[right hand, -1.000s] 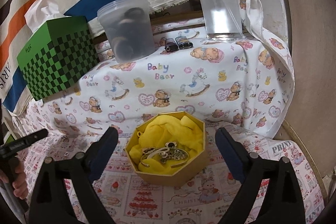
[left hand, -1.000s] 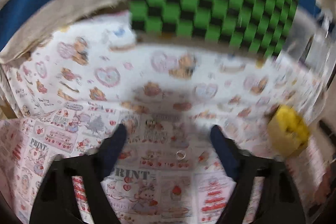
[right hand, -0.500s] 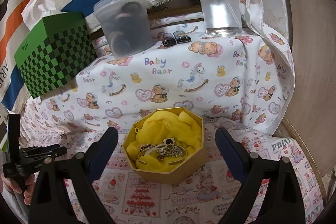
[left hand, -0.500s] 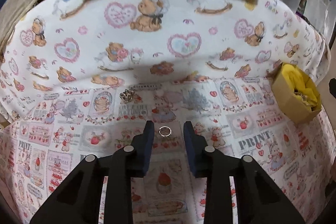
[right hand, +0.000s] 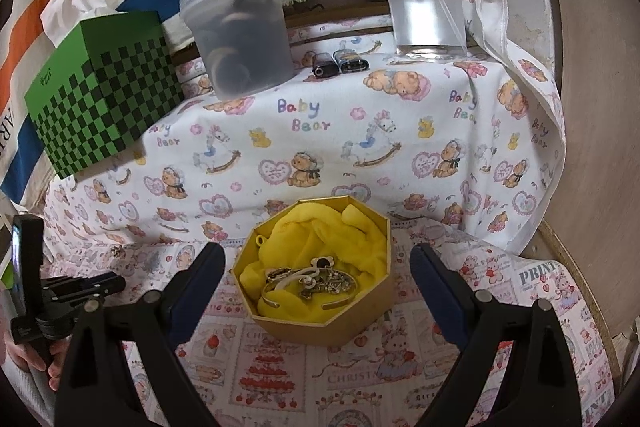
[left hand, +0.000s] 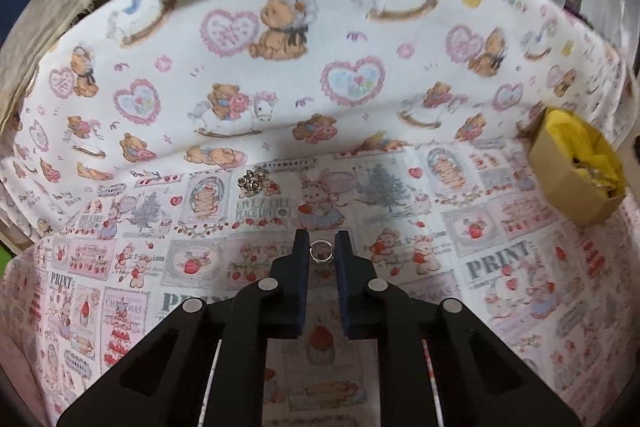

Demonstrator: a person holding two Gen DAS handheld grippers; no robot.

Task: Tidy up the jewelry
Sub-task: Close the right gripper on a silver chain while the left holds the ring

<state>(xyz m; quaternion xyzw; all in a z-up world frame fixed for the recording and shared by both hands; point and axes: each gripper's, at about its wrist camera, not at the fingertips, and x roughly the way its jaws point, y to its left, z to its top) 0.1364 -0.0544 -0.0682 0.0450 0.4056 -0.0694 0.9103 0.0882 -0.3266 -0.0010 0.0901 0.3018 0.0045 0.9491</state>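
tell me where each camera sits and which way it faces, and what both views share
Left wrist: on the left tongs, looking down along the fingers at a small ring lying between them on the printed cloth.
Right wrist: on the right tongs, open, facing the gold box of jewelry; the left hand shows at the edge.
Shared: gold box, green checkered tissue box, the loose jewelry cluster.

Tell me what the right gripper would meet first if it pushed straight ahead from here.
Probably the gold octagonal box lined with yellow cloth: it sits directly ahead, centred between the open right gripper fingers. Exact depth is unclear.
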